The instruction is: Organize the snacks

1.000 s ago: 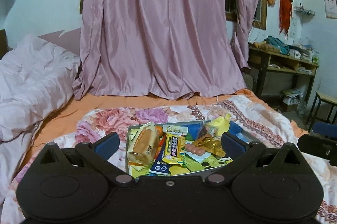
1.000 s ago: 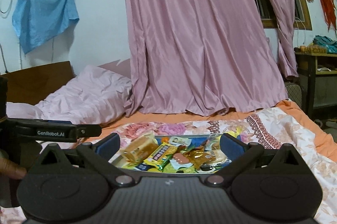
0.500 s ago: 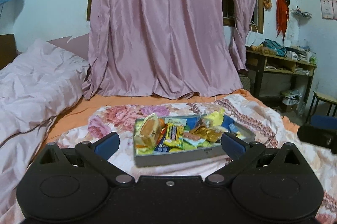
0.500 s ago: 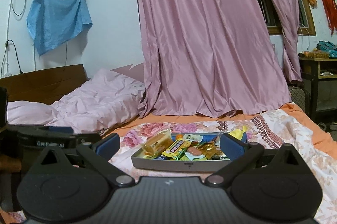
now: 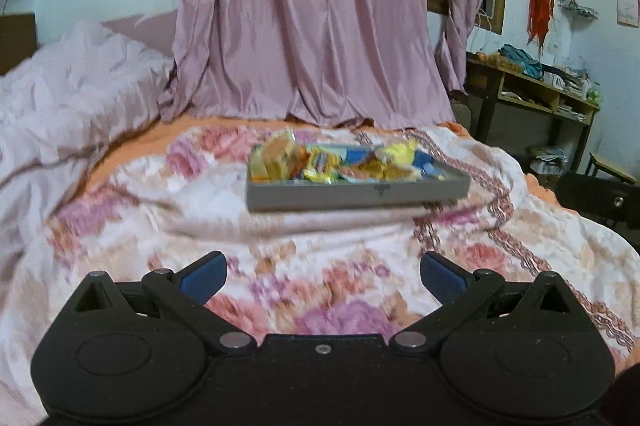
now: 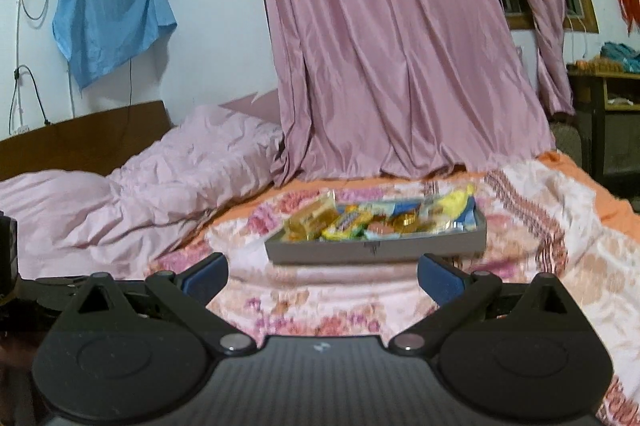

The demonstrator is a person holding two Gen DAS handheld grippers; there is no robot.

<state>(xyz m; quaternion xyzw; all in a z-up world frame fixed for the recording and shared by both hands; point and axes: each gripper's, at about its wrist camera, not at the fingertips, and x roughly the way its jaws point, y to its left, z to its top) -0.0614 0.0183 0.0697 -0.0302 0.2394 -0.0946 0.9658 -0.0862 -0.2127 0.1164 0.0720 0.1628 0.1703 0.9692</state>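
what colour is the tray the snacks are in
Grey. The tray shows best in the left wrist view, where its plain grey front wall faces the camera.

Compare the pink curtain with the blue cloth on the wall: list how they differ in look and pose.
The pink satin curtain is long, falling in vertical folds until its hem bunches on the bed; the light blue cloth is short and ends well above the wooden headboard. The curtain covers a window; the blue cloth hangs against bare white wall, beside cables. The curtain looks glossy, the cloth matte. Both are plain, unpatterned fabric hung up high.
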